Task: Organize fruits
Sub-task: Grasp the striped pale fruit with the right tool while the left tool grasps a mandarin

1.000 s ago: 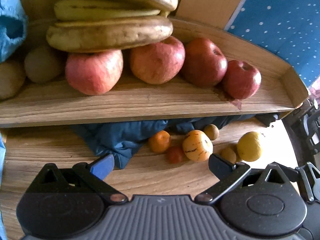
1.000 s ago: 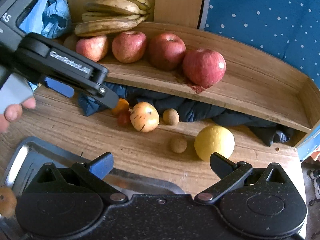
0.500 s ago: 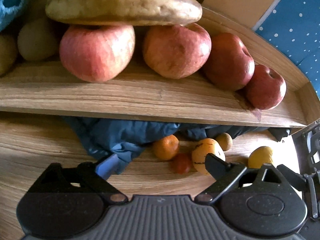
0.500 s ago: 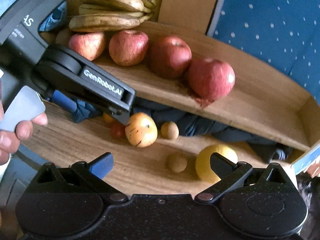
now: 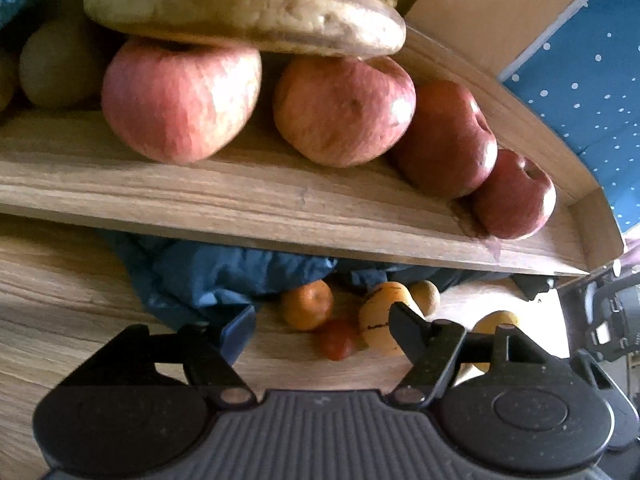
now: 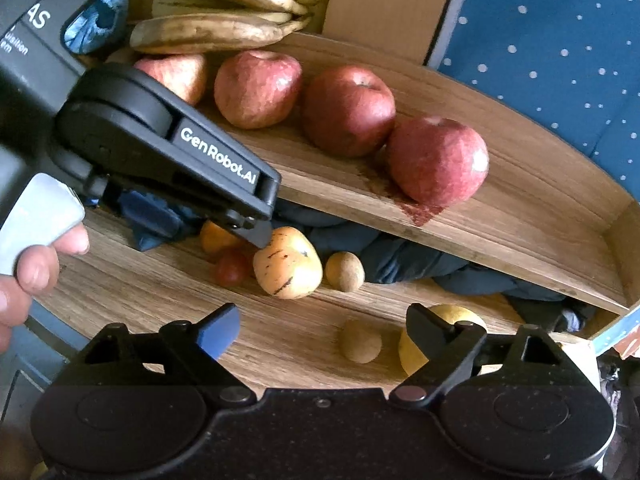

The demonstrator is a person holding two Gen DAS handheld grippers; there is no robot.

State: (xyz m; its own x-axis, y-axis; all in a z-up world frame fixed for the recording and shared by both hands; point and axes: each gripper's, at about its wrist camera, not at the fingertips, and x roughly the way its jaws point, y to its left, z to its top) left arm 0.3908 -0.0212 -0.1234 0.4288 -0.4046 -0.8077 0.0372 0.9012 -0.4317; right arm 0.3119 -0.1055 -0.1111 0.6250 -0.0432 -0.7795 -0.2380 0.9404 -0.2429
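Note:
Several red apples and a bunch of bananas lie on a raised wooden shelf. Below it, on the wooden table, sit an orange, a small red fruit, a striped yellow fruit, two small brown fruits and a yellow lemon. My left gripper is open and empty, its fingers either side of the orange and red fruit; one finger sits by the striped fruit. My right gripper is open and empty, nearer me.
A dark blue cloth is bunched under the shelf behind the small fruits. A blue dotted fabric hangs at the back right. A light blue bag lies left of the bananas. The shelf's front edge overhangs the loose fruits.
My left gripper has moved forward and down toward the orange and the small red fruit, under the shelf edge. My right gripper has moved closer to the table fruits. Both stayed open.

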